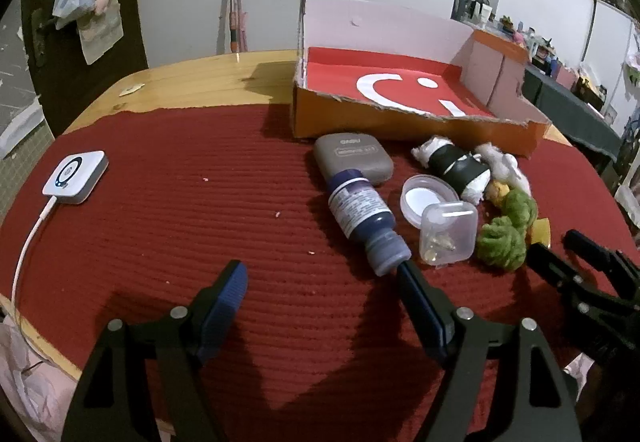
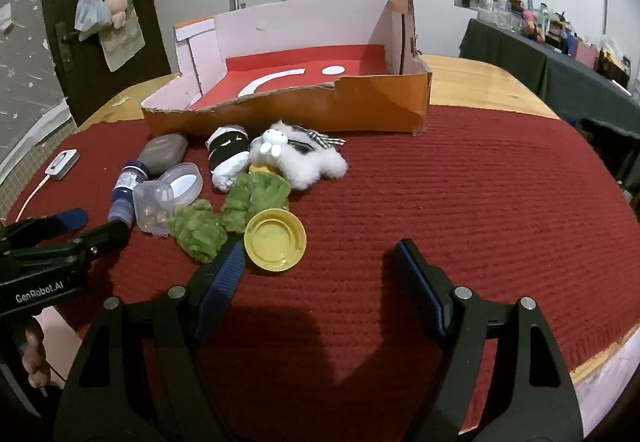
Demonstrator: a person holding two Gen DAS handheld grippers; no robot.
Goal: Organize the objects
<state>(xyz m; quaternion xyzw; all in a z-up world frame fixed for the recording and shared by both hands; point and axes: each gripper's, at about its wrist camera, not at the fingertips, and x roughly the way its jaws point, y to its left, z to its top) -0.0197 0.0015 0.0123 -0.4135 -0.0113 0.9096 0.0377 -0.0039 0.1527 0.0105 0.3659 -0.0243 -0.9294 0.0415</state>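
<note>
Both the left gripper [image 1: 322, 276] and right gripper [image 2: 320, 262] hang released, grasping nothing. The clutter lies in front of the empty cardboard box [image 2: 360, 110] on the bench: dark bottle [image 1: 362, 216], clear plastic case [image 1: 448, 236], green plush [image 2: 198, 230], yellow lid [image 2: 275, 240]. Risk, as I judge it: the bottle, lying on its side, could roll off when nudged by a finger.

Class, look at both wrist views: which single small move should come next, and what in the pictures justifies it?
Probably ease the right tongs left around the yellow lid: both tongs are open and empty, the lid lies just beside the right one's left finger, and the cardboard box holds nothing.
</note>
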